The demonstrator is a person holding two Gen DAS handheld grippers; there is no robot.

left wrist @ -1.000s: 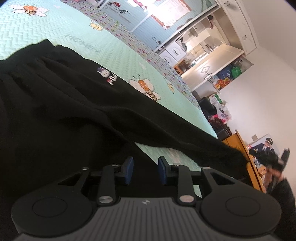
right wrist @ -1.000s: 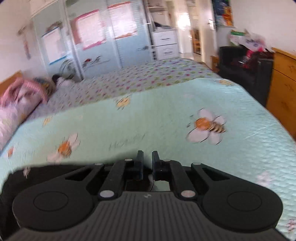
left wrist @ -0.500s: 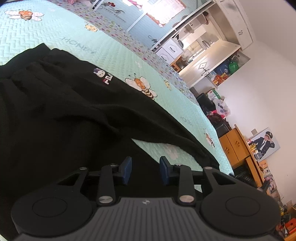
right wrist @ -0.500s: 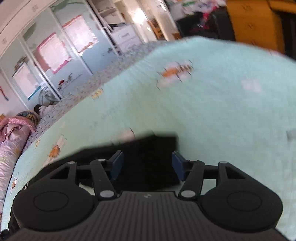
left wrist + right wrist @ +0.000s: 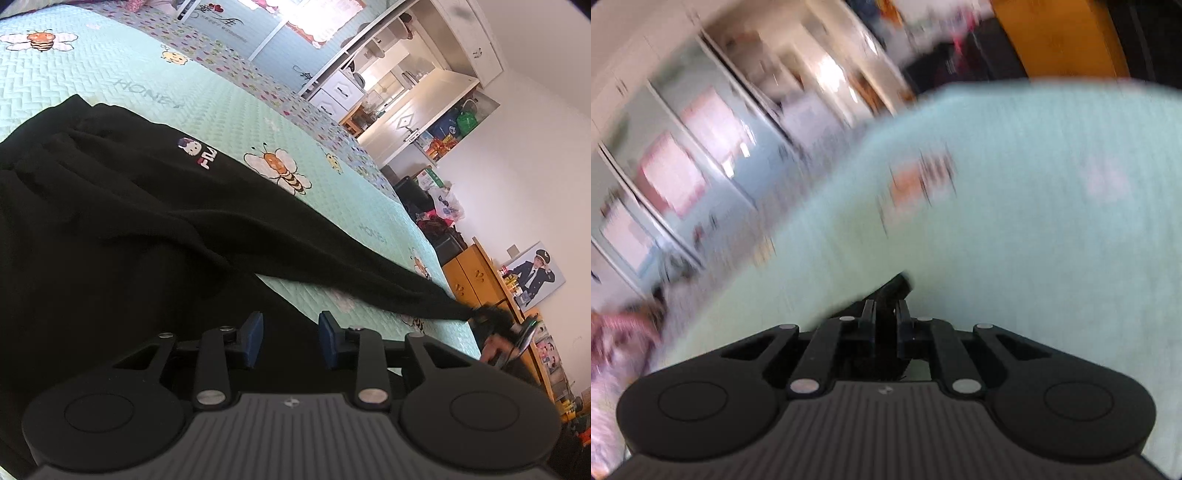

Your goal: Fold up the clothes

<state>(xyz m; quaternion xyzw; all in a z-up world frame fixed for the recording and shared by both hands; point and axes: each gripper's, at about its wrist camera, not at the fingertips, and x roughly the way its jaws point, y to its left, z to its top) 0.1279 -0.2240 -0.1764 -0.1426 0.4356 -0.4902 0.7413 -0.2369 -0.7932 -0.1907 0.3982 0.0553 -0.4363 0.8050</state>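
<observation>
Handling the black trousers [image 5: 110,229] calls for hem or waistband grips: the cloth is soft, light and limp. They lie spread on the mint bedspread [image 5: 110,59]. The left gripper [image 5: 290,334] stands part open over the near leg, gripping nothing. The right gripper [image 5: 885,314] is closing, pads pinching a leg end. A wooden cabinet [image 5: 476,269] stands clear.

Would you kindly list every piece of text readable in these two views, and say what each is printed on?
"HONEY": on the mint bee-print bedspread, upside down, and again near its far edge.
"FILA", apparently: red-and-white logo on the black trousers.
Wardrobe door lettering: too small.
Right wrist view: too blurred.
</observation>
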